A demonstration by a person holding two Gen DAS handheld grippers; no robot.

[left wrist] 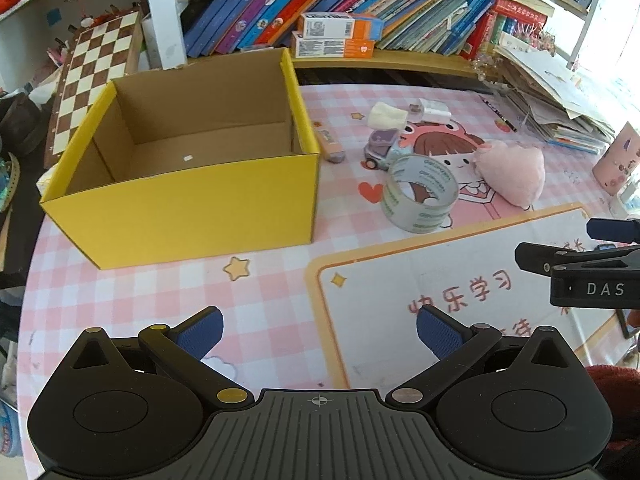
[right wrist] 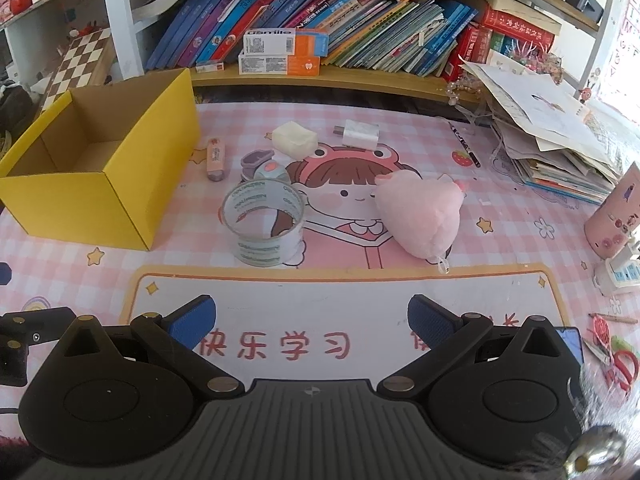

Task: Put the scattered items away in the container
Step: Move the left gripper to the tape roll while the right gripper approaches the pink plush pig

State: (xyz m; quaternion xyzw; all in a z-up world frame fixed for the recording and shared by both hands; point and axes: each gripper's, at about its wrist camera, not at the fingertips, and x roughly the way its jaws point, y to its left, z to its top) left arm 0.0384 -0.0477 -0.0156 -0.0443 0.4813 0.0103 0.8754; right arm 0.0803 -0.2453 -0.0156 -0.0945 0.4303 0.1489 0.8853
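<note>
An open yellow cardboard box (left wrist: pixel 188 208) (right wrist: pixel 124 200) stands empty at the left of the pink mat. To its right lie a clear tape roll (left wrist: pixel 418 194) (right wrist: pixel 266 224), a pink plush toy (left wrist: pixel 514 170) (right wrist: pixel 420 216), a small purple toy car (left wrist: pixel 380 152) (right wrist: pixel 264 166), a cream soft block (left wrist: pixel 386 116) (right wrist: pixel 294 138), a white charger (left wrist: pixel 434 111) (right wrist: pixel 360 134) and a peach glue stick (left wrist: pixel 330 146) (right wrist: pixel 216 158). My left gripper (left wrist: pixel 319 334) is open and empty, in front of the box. My right gripper (right wrist: pixel 312 320) is open and empty, in front of the tape and plush.
A bookshelf (right wrist: pixel 320 76) with leaning books runs along the back. A chessboard (left wrist: pixel 96 76) leans behind the box. A paper pile (right wrist: pixel 552 140) and a pink cup (right wrist: pixel 616 216) sit at the right, with a pen (right wrist: pixel 464 144) and scissors (right wrist: pixel 620 360).
</note>
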